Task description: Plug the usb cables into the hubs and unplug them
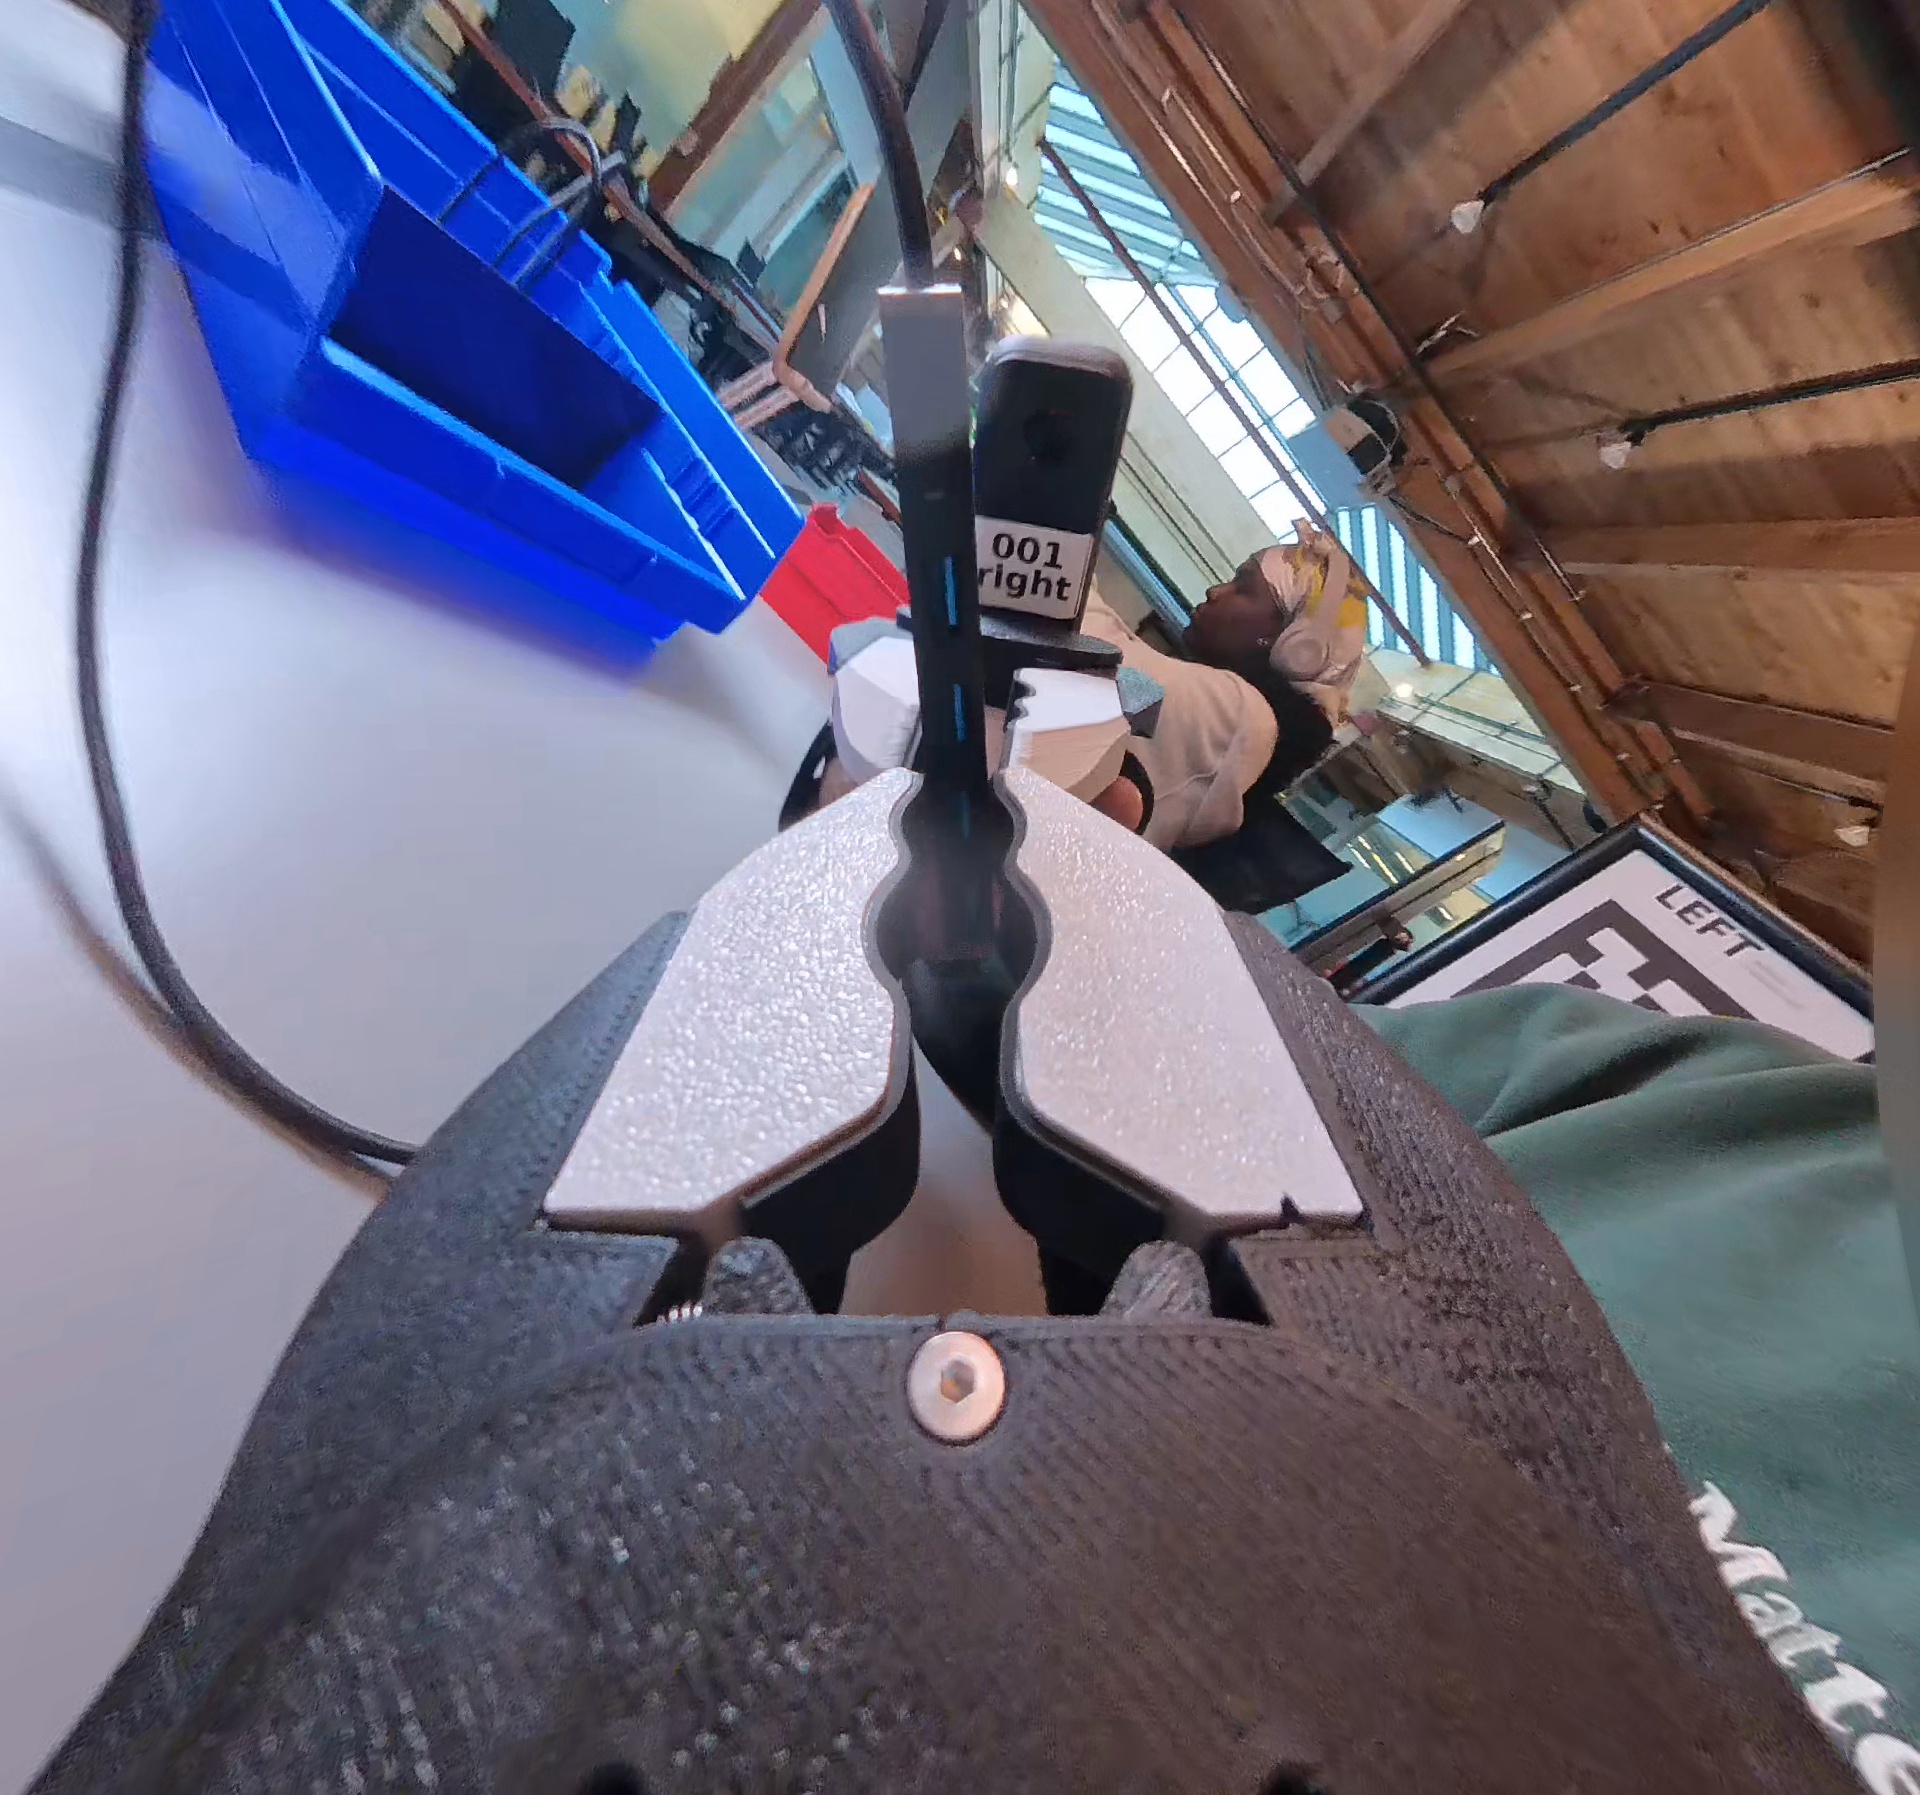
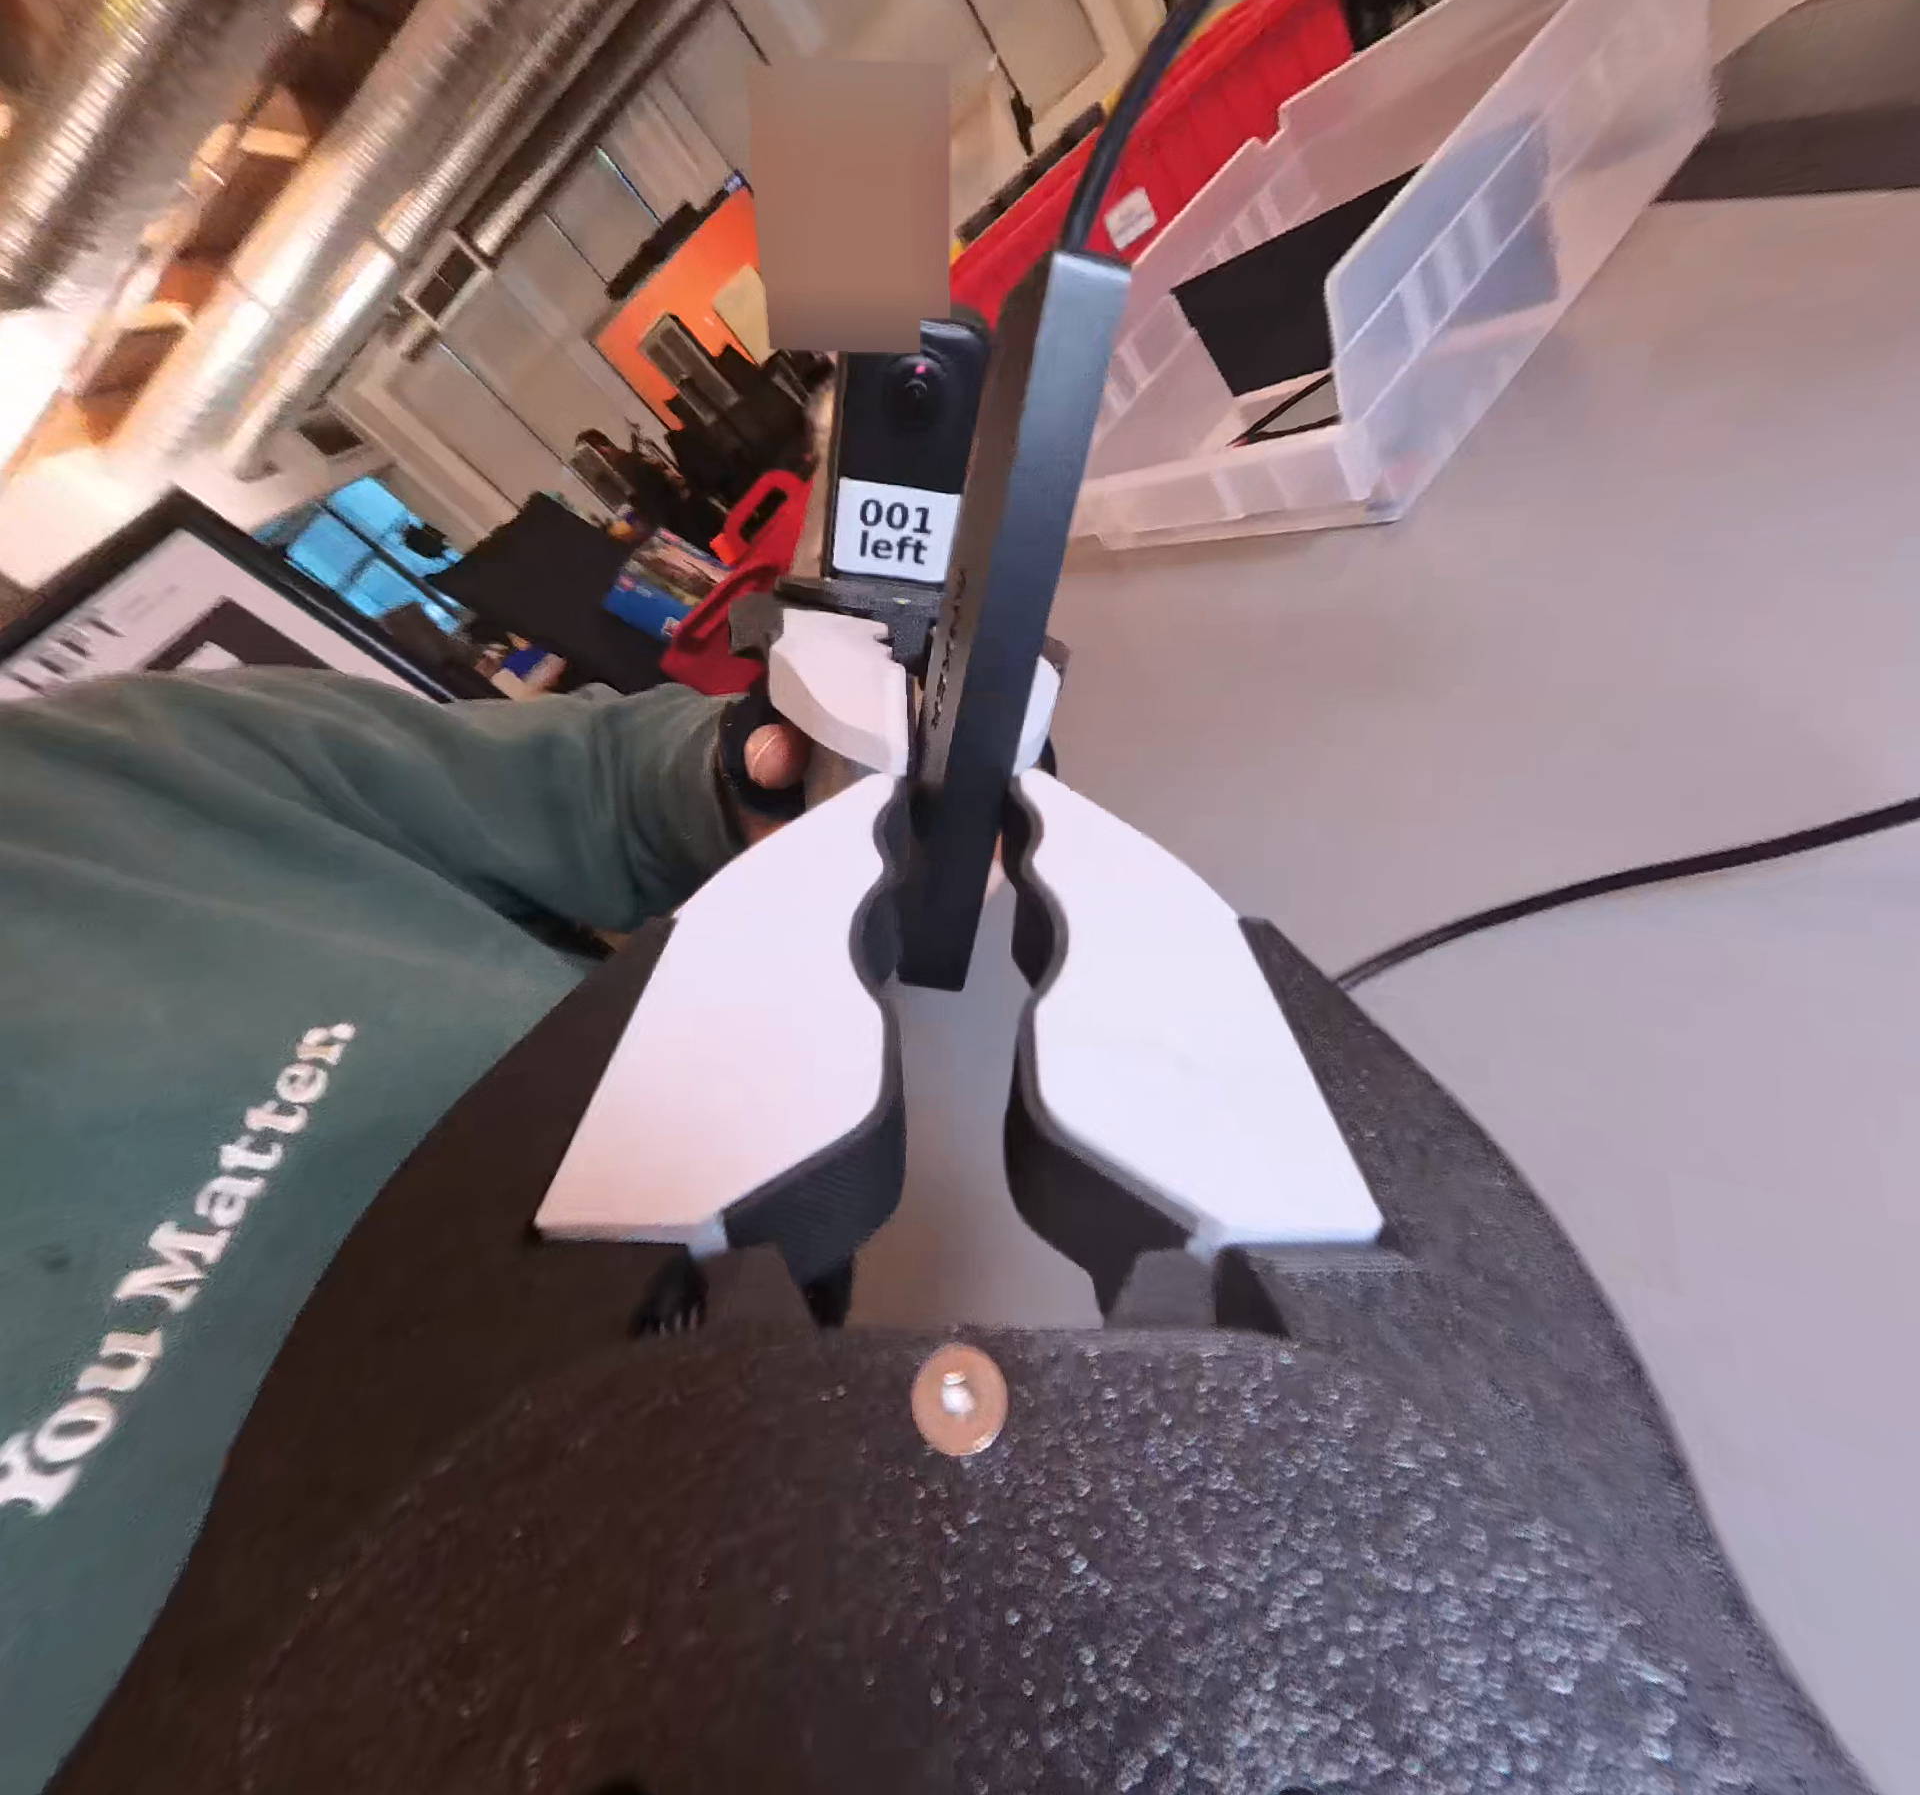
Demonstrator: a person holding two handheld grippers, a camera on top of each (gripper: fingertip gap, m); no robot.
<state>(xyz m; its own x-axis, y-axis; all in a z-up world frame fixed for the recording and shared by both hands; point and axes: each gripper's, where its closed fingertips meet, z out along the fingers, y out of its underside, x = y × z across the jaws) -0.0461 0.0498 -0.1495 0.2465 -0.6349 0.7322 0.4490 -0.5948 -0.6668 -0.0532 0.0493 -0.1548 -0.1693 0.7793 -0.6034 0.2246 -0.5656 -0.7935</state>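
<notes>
A slim black usb hub [image 1: 940, 602] with blue ports along its edge stands upright above the white table [image 1: 312, 862]. Its cable [image 1: 883, 83] leaves from the top end. My left gripper [image 1: 954, 795] is shut on the hub's lower part. My right gripper [image 1: 961, 717] faces it from the far side, its white fingers on either side of the same hub. In the right wrist view the hub [image 2: 1029, 519] stands tilted between my right gripper's [image 2: 956, 800] closed fingers, with the left gripper [image 2: 914, 696] just behind. A black cable [image 1: 104, 602] loops across the table; its plug is hidden.
Blue bins [image 1: 436, 322] and a red bin [image 1: 831, 571] stand at the table's far side. A clear plastic bin [image 2: 1455, 239] and a red crate [image 2: 1195, 114] lie beyond the hub. A cable [image 2: 1558, 893] crosses the table. A green sleeve [image 2: 312, 862] and a seated person [image 1: 1226, 706] show. Both grippers' tips are close together, under 4 cm apart.
</notes>
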